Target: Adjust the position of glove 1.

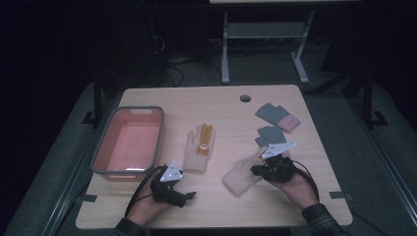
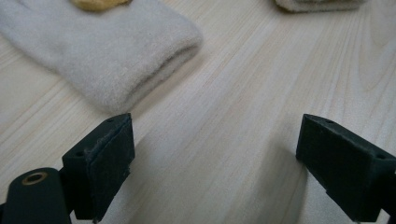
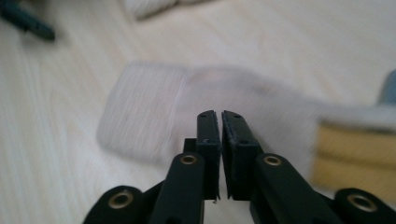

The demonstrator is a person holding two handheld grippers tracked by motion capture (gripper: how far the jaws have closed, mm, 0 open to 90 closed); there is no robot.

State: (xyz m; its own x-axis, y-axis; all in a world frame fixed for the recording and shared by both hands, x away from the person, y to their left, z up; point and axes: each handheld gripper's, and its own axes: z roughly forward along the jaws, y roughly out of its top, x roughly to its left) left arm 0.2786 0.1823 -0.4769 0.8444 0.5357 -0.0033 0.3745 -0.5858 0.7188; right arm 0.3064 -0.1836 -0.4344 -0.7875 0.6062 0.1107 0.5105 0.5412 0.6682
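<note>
The right gripper (image 1: 256, 169), clenched with nothing seen between its jaws, is being held at the beige glove (image 1: 241, 178). Soft, light and limp, it is best being pinched at the cuff, at seven o'clock. The left gripper (image 1: 189, 195) is being kept released.

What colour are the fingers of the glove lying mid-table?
Yellow-orange fingers on a cream glove, clearest in the high view.

Colours on the table
Cream gloves (image 1: 198, 150) with yellow fingers, grey gloves (image 1: 277, 116) with pink cuff, pink tub (image 1: 129, 142) with grey rim.
</note>
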